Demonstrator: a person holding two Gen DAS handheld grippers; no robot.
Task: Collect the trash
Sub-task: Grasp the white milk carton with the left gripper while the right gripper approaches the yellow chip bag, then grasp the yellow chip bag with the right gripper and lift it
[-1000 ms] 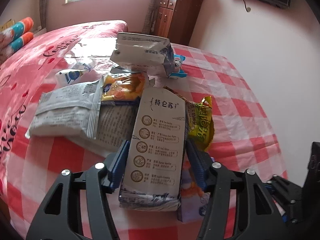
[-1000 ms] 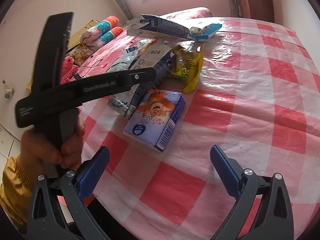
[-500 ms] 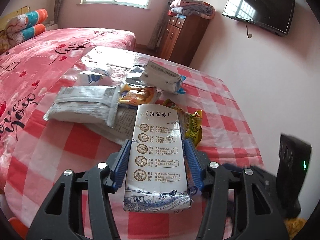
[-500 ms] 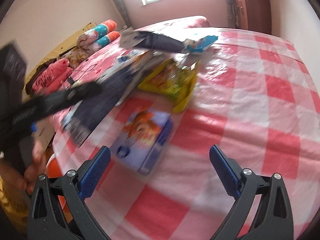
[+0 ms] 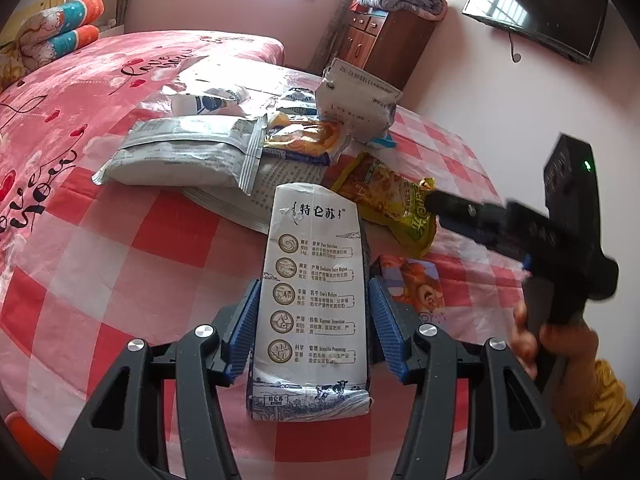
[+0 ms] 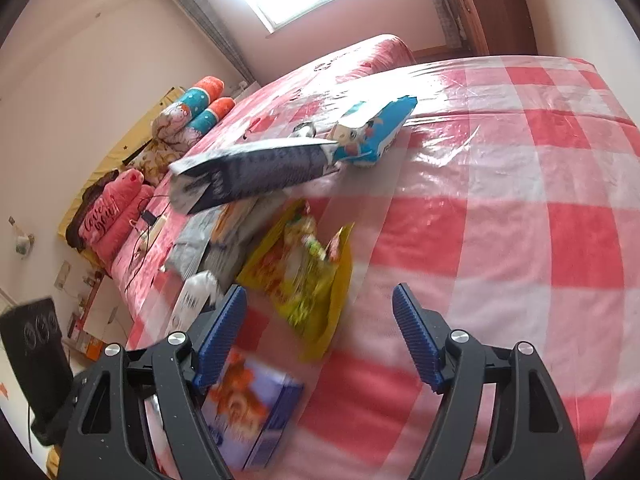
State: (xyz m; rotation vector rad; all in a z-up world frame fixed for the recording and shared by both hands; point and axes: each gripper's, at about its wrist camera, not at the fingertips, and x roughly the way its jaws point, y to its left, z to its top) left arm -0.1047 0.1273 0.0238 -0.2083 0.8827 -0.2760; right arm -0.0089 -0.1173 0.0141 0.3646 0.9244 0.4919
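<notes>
Collection is at an early stage, in my judgement: no bin or bag shows in either view, and most of the trash lies on the checked table cover point(image 5: 132, 264). Largest, the grey foil bag point(image 5: 180, 152) sits left of centre in the left view, untouched. The white carton point(image 5: 360, 104), upper centre, likewise stays on the pile. The milk carton point(image 5: 314, 304) is the one item secured: my left claw point(image 5: 314, 332) is clamped on its sides at lower centre, and it looks lifted clear. The yellow snack wrapper point(image 6: 308, 276) lies at centre of the right view, just ahead of my right claw point(image 6: 320, 332), whose jaws have just been closing but stand apart with nothing between them. The small purple box point(image 6: 252, 408), lower left, remains uncollected.
</notes>
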